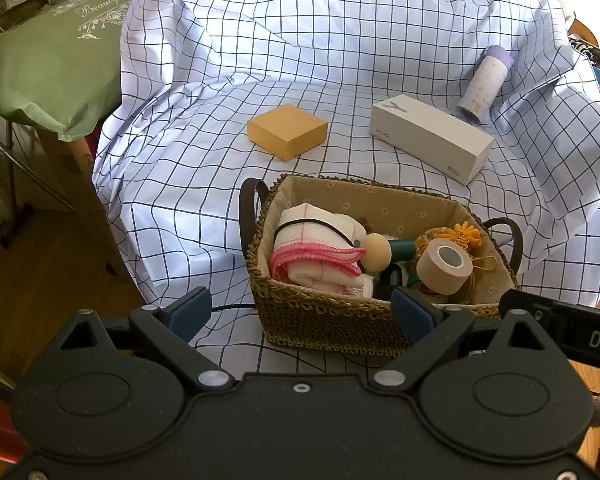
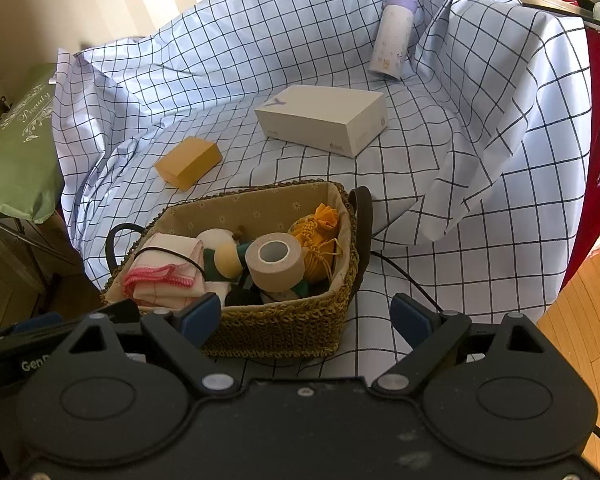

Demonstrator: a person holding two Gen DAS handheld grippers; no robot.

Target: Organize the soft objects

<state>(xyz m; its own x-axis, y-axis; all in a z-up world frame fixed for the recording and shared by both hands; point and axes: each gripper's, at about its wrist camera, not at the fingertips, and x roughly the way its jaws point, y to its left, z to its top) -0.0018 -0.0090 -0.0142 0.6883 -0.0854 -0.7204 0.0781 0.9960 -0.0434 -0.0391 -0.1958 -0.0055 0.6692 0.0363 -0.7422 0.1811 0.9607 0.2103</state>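
A woven basket (image 1: 320, 320) (image 2: 284, 328) stands near the front of the checked cloth. It holds a folded white towel with a pink edge (image 1: 320, 248) (image 2: 160, 272), a roll of beige tape (image 1: 444, 266) (image 2: 274, 260), a yellow drawstring pouch (image 1: 460, 236) (image 2: 320, 236) and a wooden-headed doll (image 1: 376, 258) (image 2: 228, 258). My left gripper (image 1: 302, 314) hovers open just before the basket's near wall, nothing between its blue pads. My right gripper (image 2: 306, 316) is open too, over the basket's near right corner, holding nothing.
On the cloth beyond the basket lie an orange box (image 1: 287, 131) (image 2: 189, 162), a long white carton (image 1: 432, 138) (image 2: 324, 118) and a lilac bottle (image 1: 484, 84) (image 2: 392, 36). A green bag (image 1: 48, 56) hangs at the left. A cable (image 2: 404, 276) runs right of the basket. Wooden floor lies at both sides.
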